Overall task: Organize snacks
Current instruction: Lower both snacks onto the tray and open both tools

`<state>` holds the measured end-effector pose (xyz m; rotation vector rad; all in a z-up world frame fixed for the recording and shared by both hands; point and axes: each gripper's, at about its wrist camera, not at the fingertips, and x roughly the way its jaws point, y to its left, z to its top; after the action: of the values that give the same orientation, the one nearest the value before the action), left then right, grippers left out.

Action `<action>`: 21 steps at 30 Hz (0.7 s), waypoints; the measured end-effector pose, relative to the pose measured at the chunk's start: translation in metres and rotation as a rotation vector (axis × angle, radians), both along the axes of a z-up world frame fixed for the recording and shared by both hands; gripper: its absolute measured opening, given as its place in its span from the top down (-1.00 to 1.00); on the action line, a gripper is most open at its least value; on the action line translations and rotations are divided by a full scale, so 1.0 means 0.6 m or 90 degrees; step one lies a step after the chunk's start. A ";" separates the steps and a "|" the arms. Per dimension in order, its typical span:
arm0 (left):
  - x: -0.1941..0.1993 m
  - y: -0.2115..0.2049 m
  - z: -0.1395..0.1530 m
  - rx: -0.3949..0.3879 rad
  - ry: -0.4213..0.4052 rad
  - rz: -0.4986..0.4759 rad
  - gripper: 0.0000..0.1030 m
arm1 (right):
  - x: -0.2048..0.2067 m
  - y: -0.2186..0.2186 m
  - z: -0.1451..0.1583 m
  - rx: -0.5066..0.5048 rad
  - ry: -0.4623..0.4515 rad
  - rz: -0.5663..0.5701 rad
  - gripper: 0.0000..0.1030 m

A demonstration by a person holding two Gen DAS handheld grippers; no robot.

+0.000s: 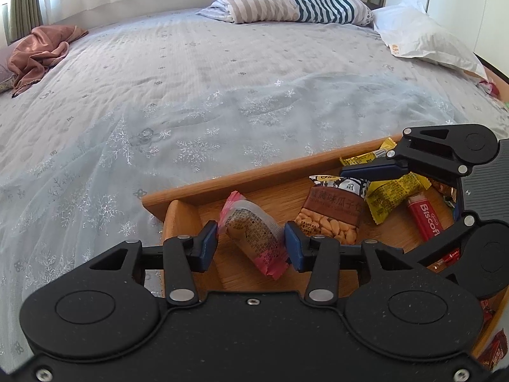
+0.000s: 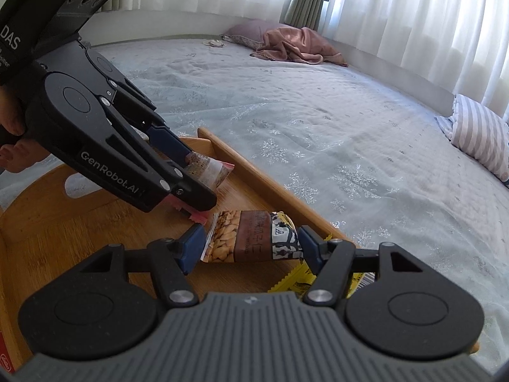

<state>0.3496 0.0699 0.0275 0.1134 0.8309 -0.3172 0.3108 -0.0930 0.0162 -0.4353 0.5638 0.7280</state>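
Bedtop tray (image 1: 254, 175): both tongs straddle snack packets

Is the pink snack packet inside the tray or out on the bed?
Inside: the pink packet lies on the tray floor, between the left gripper pads.

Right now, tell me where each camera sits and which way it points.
Left wrist: rides on the left gripper, looking across the wooden tray and bed toward the striped pillow; its fingers bracket a pink-wrapped snack, and the right gripper shows at right.
Right wrist: rides on the right gripper, facing the curtains; its fingers flank the peanut packet, and the left gripper shows at upper left.
Shared: tray, both snacks, pillow, pink blanket.
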 end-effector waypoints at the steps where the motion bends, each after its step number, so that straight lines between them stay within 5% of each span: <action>1: -0.001 0.000 0.000 0.002 -0.002 0.001 0.11 | 0.000 0.001 -0.001 0.000 0.000 0.000 -0.43; 21: -0.059 -0.017 0.037 0.026 -0.043 0.009 -0.44 | -0.057 -0.002 0.035 0.010 -0.027 -0.012 -0.71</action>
<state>0.3142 0.0597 0.0496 0.1554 0.7710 -0.2824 0.2768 -0.0944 0.0370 -0.4294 0.5209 0.7035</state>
